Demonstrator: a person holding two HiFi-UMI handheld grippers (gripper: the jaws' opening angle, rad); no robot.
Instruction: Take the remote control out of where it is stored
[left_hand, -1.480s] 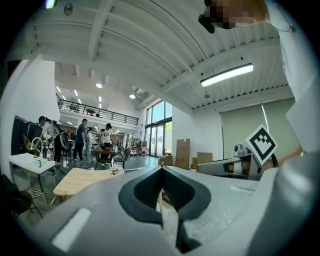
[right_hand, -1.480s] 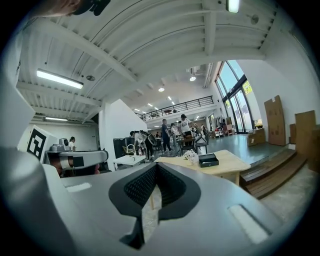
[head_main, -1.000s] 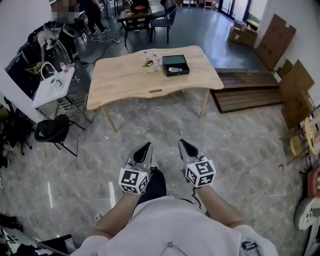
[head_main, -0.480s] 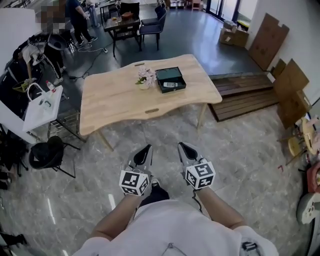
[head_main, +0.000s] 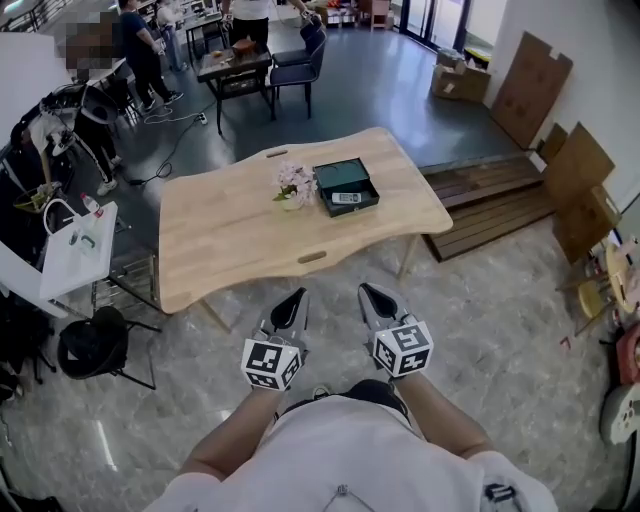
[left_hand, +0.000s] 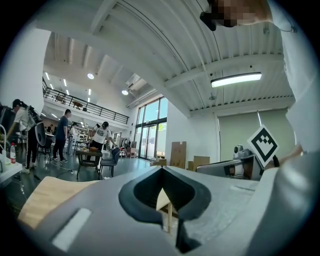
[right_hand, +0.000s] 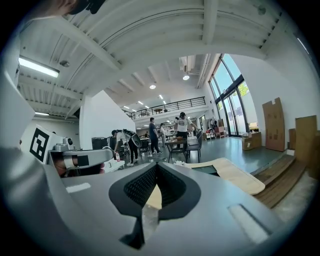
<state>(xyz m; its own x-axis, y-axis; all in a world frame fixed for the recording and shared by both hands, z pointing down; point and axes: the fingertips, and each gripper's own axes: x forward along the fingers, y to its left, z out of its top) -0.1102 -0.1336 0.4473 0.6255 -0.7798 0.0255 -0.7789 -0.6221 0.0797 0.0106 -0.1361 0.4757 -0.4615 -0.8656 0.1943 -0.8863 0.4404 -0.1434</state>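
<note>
- The left gripper (head_main: 297, 296) and the right gripper (head_main: 367, 291) are carried side by side, level and pointing forward. Each set of jaws is closed tip to tip with nothing between them, as the left gripper view (left_hand: 161, 169) and the right gripper view (right_hand: 156, 165) both show.
- A second ago the wooden counter (head_main: 230, 235) sat well ahead of the jaws, with a broad stretch of marble floor (head_main: 480, 330) between. That stretch has now shrunk, and the counter's near edge lies just ahead of the tips.
- The remote control (head_main: 346, 198) has not moved on the counter. It lies inside an open dark box (head_main: 322, 188) ahead of both jaws, slightly nearer the right gripper's line, and neither gripper touches it.
- A small bunch of pale flowers (head_main: 293, 185) stands just beside the box, on the left gripper's side, as before.
- The grippers keep the same spacing and the same closed jaws across all three moments. Only the room has slid toward them.
- Beyond the counter, several people (head_main: 135, 55) stand around a dark table (head_main: 235, 62), now further into view.
</note>
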